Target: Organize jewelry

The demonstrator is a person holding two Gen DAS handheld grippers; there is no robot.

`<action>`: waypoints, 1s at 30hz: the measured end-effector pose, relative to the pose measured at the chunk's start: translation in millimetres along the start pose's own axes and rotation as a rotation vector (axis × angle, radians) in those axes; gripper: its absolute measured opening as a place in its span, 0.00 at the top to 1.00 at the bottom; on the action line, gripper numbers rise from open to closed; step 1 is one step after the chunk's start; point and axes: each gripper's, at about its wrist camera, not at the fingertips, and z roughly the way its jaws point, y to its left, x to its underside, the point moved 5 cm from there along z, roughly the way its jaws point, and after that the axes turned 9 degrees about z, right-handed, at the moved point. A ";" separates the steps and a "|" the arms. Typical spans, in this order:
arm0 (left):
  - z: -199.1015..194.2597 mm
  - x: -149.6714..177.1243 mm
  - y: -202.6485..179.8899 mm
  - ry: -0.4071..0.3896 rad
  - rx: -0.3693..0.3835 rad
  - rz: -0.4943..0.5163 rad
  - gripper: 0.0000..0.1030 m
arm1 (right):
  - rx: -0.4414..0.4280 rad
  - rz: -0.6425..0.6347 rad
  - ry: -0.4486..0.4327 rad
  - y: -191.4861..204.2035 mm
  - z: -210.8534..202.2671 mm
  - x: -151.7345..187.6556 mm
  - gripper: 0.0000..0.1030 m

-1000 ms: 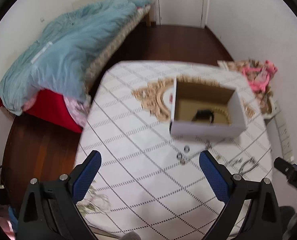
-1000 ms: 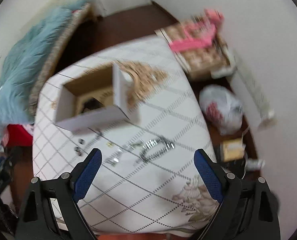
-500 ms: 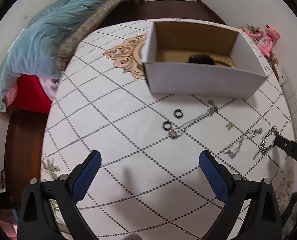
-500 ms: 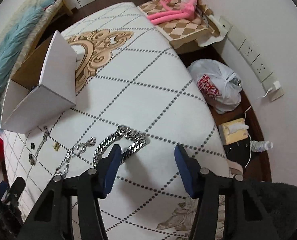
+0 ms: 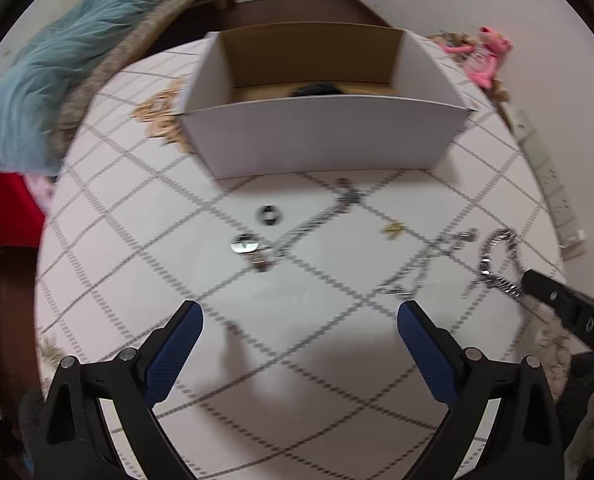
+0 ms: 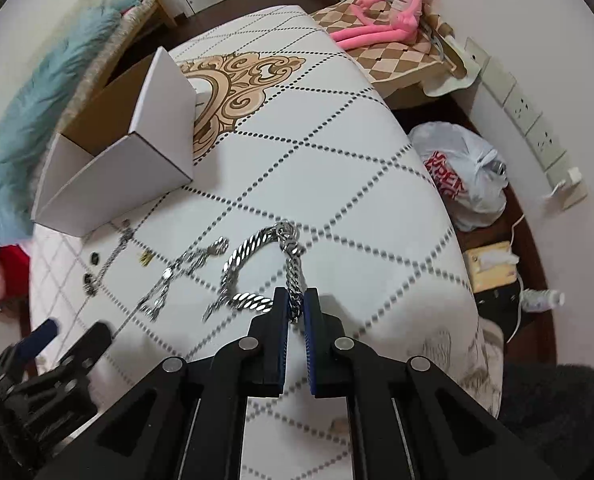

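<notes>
While the letters "DAS" show on the right gripper [image 6: 295, 306], its jaws are closing on the heavy silver chain [image 6: 257, 264], near the table [image 6: 377, 184] edge. The left gripper [image 5: 299, 332] hangs spread over bare cloth before the white box [image 5: 325, 136].

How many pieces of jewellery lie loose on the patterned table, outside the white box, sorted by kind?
Small round rings: 2
Thick silver curb chain: 1
Thinner silver chains: 2
Tiny gold-coloured piece: 1
Total: 6
</notes>
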 end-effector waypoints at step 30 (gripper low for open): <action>-32.7 -12.2 -0.8 -0.111 0.186 0.072 0.99 | -0.192 0.041 -0.044 14.4 -55.5 -6.1 0.97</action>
